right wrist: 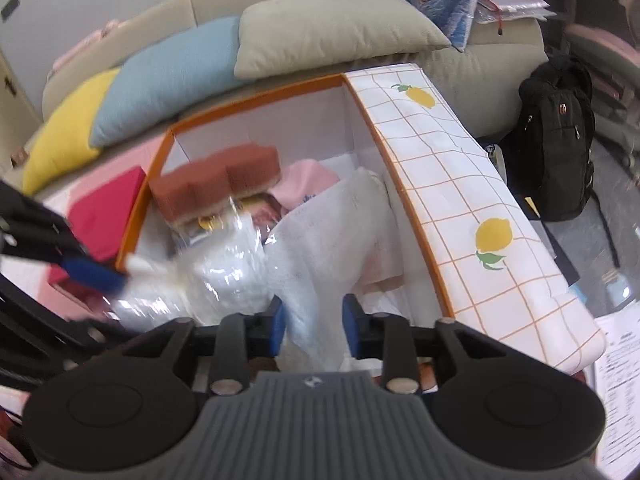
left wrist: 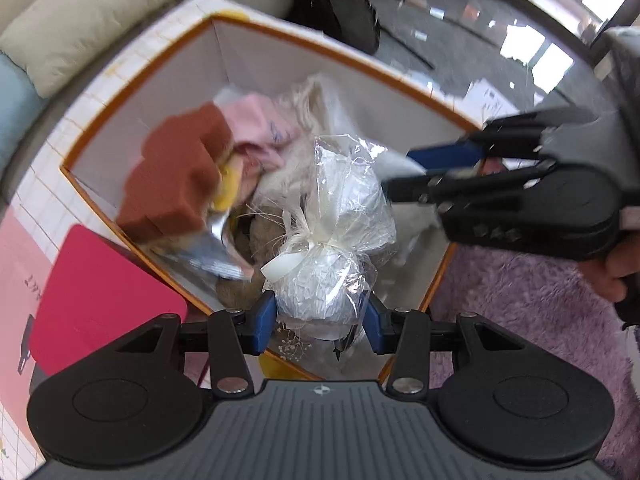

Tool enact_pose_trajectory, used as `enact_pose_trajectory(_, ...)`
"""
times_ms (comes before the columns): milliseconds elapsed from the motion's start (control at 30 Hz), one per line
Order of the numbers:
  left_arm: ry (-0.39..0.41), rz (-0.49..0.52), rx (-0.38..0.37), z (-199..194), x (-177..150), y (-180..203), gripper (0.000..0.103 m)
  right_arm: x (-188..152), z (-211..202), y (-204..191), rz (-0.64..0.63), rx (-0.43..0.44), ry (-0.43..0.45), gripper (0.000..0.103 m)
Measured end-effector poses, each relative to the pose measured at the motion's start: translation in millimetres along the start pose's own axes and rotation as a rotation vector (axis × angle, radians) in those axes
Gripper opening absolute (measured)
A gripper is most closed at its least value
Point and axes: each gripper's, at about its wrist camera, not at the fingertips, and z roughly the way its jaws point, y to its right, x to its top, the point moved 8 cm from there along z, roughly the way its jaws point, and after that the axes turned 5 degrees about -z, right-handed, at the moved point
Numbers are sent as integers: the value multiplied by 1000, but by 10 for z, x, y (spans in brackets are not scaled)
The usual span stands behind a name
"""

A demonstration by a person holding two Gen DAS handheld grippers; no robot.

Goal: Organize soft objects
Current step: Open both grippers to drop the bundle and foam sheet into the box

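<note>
Left wrist view: my left gripper (left wrist: 322, 320) is clamped on a white bundle wrapped in clear crinkly cellophane w/ a cream ribbon (left wrist: 328, 248), held over the orange-rimmed fabric storage box w/ lemon print (left wrist: 132, 80). Right gripper (right wrist: 314, 326) has its blue pads apart, nothing pinched btwn them, just above a white plastic bag (right wrist: 328, 248) inside the box. A rust-brown blocky sponge (right wrist: 218, 182) and pink soft cloth (right wrist: 308, 184) sit at the far side.

Bright, even daylight. Window glare streaks the glossy floor (left wrist: 520, 60). Fisheye bends the edges; the sponge (left wrist: 176, 176) smears with motion blur.
</note>
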Motion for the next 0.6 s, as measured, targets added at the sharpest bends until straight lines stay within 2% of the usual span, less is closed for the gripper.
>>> enact_pose_trajectory(167, -67, 25, 22, 114, -20, -9, 52, 12, -111, -53, 27, -4, 39, 44)
enact_pose_trajectory(267, -115, 52, 0, 176, -46, 45, 56, 51, -144, -61, 35, -9, 59, 50)
enact_pose_trajectory(300, -119, 53, -14, 178, -44, 65, 61, 63, -153, -68, 39, -8, 63, 50)
enact_pose_trajectory(367, -120, 49, -27, 181, -57, 79, 67, 80, -159, -68, 45, -8, 64, 54)
enact_pose_trajectory(467, -97, 35, -36, 143, -61, 52, 68, 86, -170, -72, 50, -16, 65, 56)
enact_pose_trajectory(600, -36, -20, -74, 1, -56, -2, 81, 81, -178, -95, 49, -31, 59, 58)
